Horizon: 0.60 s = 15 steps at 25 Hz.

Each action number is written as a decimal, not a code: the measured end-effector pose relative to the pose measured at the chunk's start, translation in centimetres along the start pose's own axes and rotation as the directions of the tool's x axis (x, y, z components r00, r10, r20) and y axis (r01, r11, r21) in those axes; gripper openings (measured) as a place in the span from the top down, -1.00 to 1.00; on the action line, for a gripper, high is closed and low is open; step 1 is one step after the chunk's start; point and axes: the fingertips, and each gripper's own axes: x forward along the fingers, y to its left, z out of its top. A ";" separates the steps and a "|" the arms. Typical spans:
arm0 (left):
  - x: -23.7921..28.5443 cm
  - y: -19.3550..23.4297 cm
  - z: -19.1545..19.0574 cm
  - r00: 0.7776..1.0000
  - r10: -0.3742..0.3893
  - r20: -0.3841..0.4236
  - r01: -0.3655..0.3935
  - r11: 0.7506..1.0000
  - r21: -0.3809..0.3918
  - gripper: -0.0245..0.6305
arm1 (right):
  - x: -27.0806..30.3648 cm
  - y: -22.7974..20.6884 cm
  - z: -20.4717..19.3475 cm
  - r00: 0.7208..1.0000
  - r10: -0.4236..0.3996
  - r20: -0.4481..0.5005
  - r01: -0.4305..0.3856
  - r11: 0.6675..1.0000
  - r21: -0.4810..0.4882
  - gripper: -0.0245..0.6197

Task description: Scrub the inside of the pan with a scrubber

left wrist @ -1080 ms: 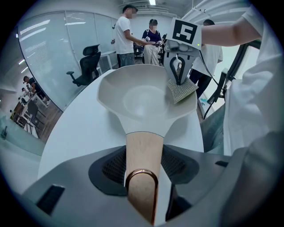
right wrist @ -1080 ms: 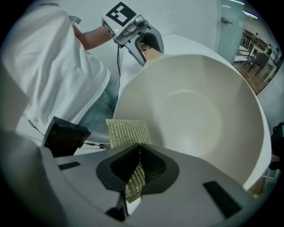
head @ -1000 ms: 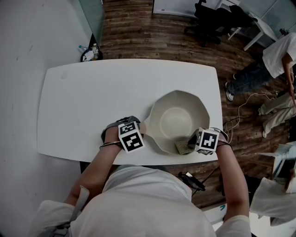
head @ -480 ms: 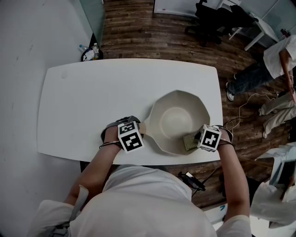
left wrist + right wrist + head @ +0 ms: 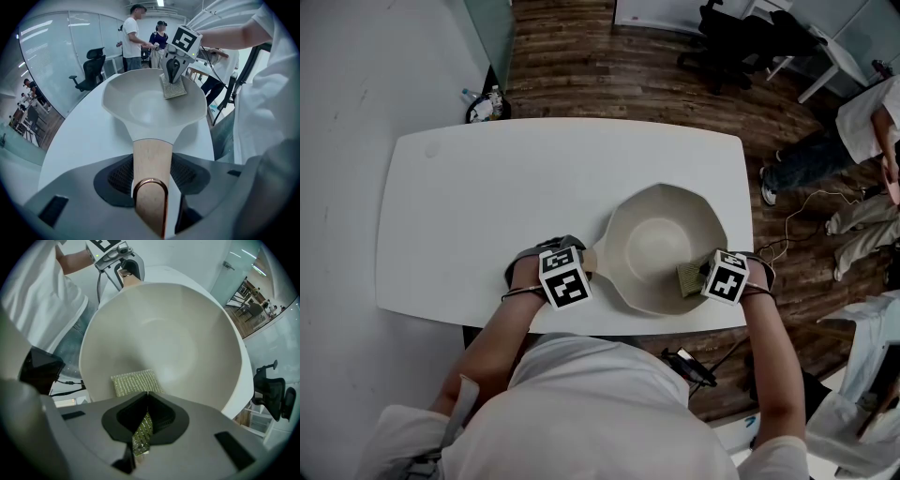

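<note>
The white surface carries everything in front of you. On its near right part sits the cream pan, wide and with an angular rim, its wooden handle pointing to your left. Your left hand-held gripper is clamped on that handle, one jaw pressing each side. Your right hand-held gripper points down over the pan's near right wall, its jaws closed on the yellow-green scrubber, which lies flat against the inside of that wall.
</note>
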 end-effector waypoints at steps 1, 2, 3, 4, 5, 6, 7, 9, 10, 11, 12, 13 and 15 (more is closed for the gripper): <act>0.0 0.0 0.0 1.000 0.000 0.001 0.000 1.000 0.001 0.20 | 0.0 -0.4 -0.1 1.000 -0.021 0.000 0.021 1.000 0.001 0.85; 0.0 -0.1 0.0 1.000 -0.001 0.003 0.001 1.000 0.002 0.20 | -0.1 -0.8 -0.1 0.999 -0.044 0.000 0.044 0.999 0.003 0.85; 0.0 -0.1 0.1 1.000 -0.001 0.004 0.001 1.000 0.004 0.20 | -0.1 -1.2 -0.2 0.998 -0.068 -0.001 0.068 0.998 0.004 0.85; 0.0 -0.1 0.1 1.000 -0.002 0.005 0.002 1.000 0.005 0.20 | -0.2 -1.6 -0.2 0.996 -0.093 0.000 0.093 0.996 0.007 0.85; 0.0 -0.1 0.1 1.000 -0.002 0.007 0.002 1.000 0.006 0.20 | -0.2 -2.0 -0.3 0.993 -0.116 0.000 0.116 0.993 0.010 0.85; 0.0 -0.1 0.2 1.000 -0.002 0.007 0.002 1.000 0.006 0.20 | -0.3 -2.5 -0.4 0.990 -0.139 0.002 0.139 0.990 0.013 0.85; 0.0 -0.1 0.2 1.000 -0.003 0.007 0.003 1.000 0.006 0.20 | -0.3 -2.9 -0.4 0.987 -0.161 0.003 0.161 0.987 0.015 0.85; 0.0 -0.1 0.3 1.000 -0.003 0.008 0.003 1.000 0.007 0.21 | -0.4 -3.8 -0.6 0.979 -0.204 0.004 0.204 0.979 0.015 0.85; 0.0 -0.1 0.4 1.000 -0.004 0.008 0.004 1.000 0.008 0.20 | -0.5 -4.1 -0.7 0.975 -0.223 0.004 0.223 0.975 0.014 0.85; 0.0 -0.1 0.3 1.000 -0.005 0.008 0.004 1.000 0.008 0.20 | -0.6 -4.5 -0.7 0.970 -0.243 0.005 0.243 0.970 0.015 0.85; 0.0 -0.1 0.3 1.000 -0.005 0.009 0.005 1.000 0.009 0.20 | -0.7 -4.8 -0.7 0.965 -0.262 0.008 0.261 0.965 0.017 0.85; 0.0 -0.1 0.2 1.000 -0.006 0.010 0.006 1.000 0.010 0.21 | -0.7 -5.2 -0.6 0.960 -0.279 0.011 0.279 0.960 0.021 0.85; 0.0 -0.1 0.1 1.000 -0.006 0.011 0.006 1.000 0.012 0.20 | -0.8 -5.8 -0.5 0.952 -0.306 0.018 0.306 0.952 0.029 0.85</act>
